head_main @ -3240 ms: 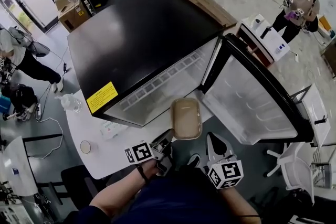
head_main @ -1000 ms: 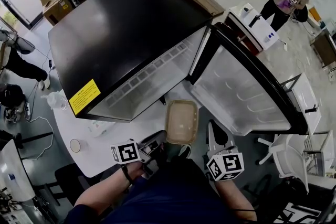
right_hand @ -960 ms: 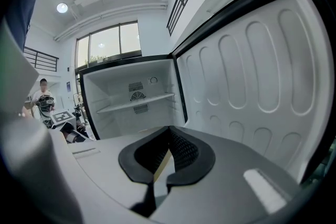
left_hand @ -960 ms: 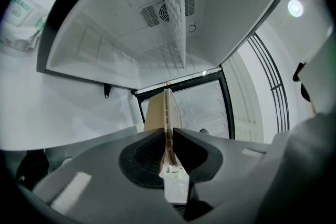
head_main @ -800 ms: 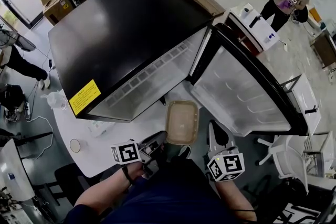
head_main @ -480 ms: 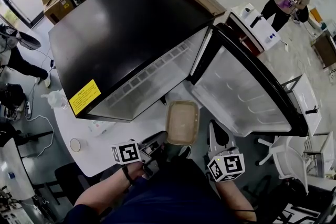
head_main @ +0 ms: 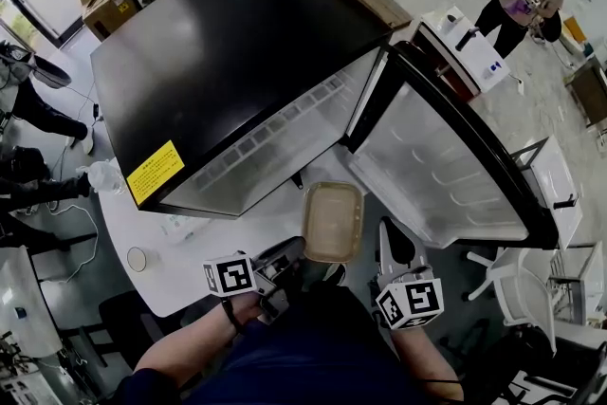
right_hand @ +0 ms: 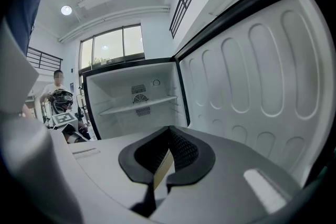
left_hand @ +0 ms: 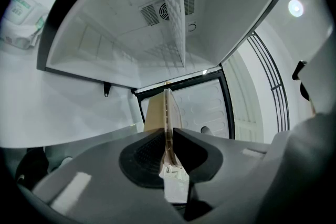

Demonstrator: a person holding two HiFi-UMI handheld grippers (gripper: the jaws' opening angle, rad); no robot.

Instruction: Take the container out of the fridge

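Left tool [left_hand: 168, 136] clamps container [head_main: 332, 221] rim, right tool [right_hand: 169, 134] closed, yellow label [head_main: 155, 174] visible only overhead

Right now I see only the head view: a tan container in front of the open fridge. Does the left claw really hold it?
Observer: Yes. In the left gripper view the left claw is closed on the rim of the container, which stands edge-on between the jaws.
Operator: Does the right claw hold it too?
Observer: It seems not. In the right gripper view the right claw has its jaws together, and no container sticks out past them.
Operator: Is anything else inside the fridge?
Observer: The right gripper view looks into the fridge. It shows one shelf, and I see nothing on it.
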